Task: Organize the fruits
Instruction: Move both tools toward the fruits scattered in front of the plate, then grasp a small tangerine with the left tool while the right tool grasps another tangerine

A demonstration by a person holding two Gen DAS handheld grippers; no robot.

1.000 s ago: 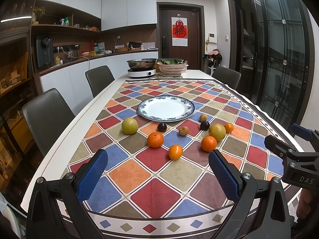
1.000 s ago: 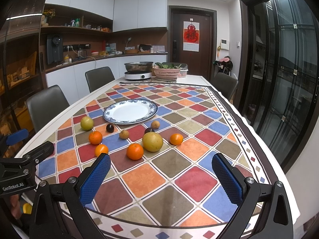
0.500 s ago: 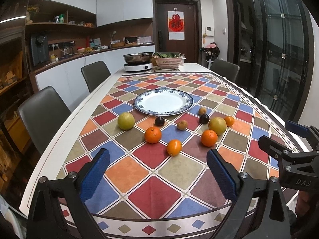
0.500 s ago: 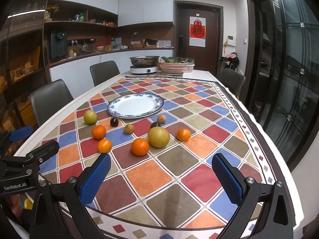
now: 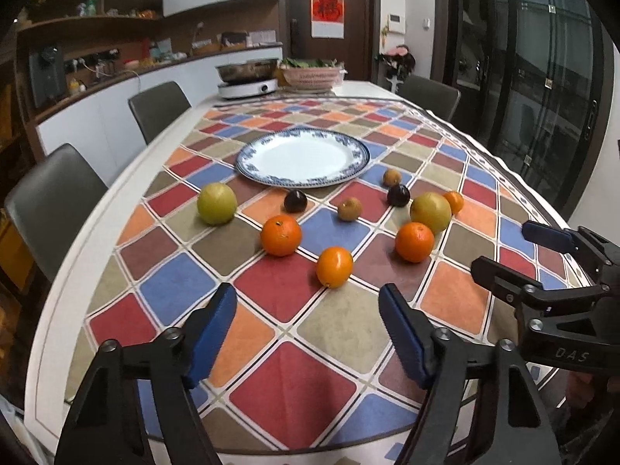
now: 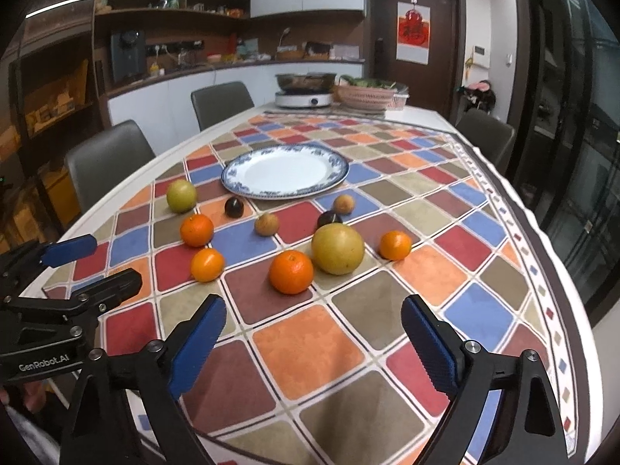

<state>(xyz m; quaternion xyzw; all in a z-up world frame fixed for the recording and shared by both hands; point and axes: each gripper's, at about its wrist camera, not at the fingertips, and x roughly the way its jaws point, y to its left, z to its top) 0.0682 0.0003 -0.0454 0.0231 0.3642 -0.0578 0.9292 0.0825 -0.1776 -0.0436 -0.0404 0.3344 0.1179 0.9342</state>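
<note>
A blue-rimmed white plate (image 5: 302, 158) (image 6: 285, 171) stands empty mid-table. In front of it lie several loose fruits: oranges (image 5: 334, 266) (image 5: 414, 241) (image 5: 280, 235) (image 6: 291, 271), two yellow-green pears (image 5: 216, 203) (image 5: 430, 211) (image 6: 337, 248), two dark plums (image 5: 295, 200) (image 6: 234, 207) and small brown fruits (image 5: 349, 208) (image 6: 266, 224). My left gripper (image 5: 308, 333) is open and empty, just short of the nearest orange. My right gripper (image 6: 314, 343) is open and empty, short of the orange and large pear.
A checked tablecloth (image 5: 294, 379) covers the long white table. A cooker with a pot (image 5: 248, 77) and a pink basket of greens (image 5: 312, 73) stand at the far end. Grey chairs (image 5: 46, 201) line both sides. Glass doors are at the right.
Both grippers have moved forward and lower toward the fruits, which now look closer. The fruits and plate have not moved. Both grippers stay open.
</note>
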